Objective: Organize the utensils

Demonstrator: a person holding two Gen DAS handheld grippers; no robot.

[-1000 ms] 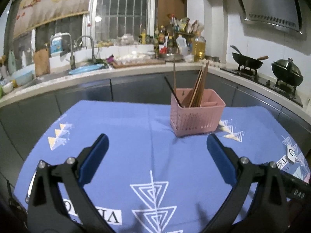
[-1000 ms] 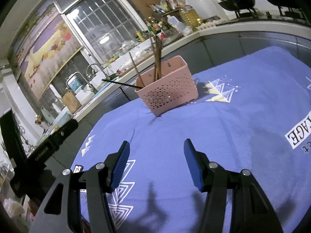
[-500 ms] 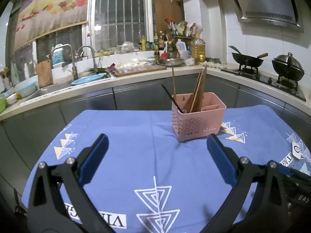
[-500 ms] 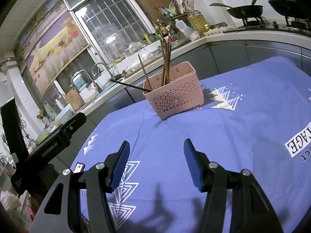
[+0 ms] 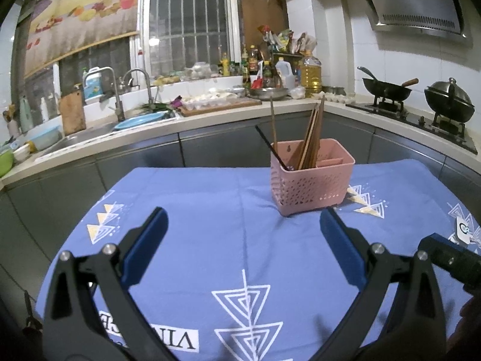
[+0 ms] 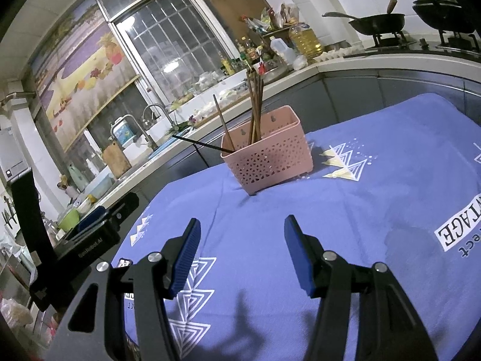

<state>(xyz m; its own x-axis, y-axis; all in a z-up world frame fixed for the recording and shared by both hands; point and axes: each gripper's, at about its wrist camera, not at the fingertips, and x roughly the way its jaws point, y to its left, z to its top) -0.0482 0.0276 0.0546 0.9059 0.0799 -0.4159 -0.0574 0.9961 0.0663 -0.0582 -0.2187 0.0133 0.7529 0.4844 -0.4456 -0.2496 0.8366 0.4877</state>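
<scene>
**Basket ahead of both grippers, nothing in hand**

We had the blue tablecloth (image 5: 210, 210) spread under everything, and on it, toward the far edge, stood the pink basket (image 5: 312, 186), upright, with its long side running across our view. It sat well apart from both tools. From the left gripper (image 5: 242, 225) the basket lay forward and to the right, closer to the right-hand finger's line than to the left-hand one. From the right gripper (image 6: 240, 231) it lay almost straight ahead, slightly left of centre. We judged the right gripper the better aligned, though the fisheye bend made it hard to say which was truly nearer.

Both grippers were spread wide, the left wider, and gripped nothing; only bare cloth showed between their blue pads.

In the basket's left compartment stood a bundle of brown chopsticks (image 5: 311, 138), near upright and leaning a little right. One brown stick stood apart, and a single black chopstick (image 5: 272, 147) slanted out over the left rim, its long axis low and pointing away to the left. We saw no loose utensils on the cloth.

Of writing, the cloth carried "VIN…" upside down near the left gripper and "…NTAGE" with "…ect" beside the right. The left tool's body read something like "GenRobot.AI" (image 6: 90, 245).
</scene>
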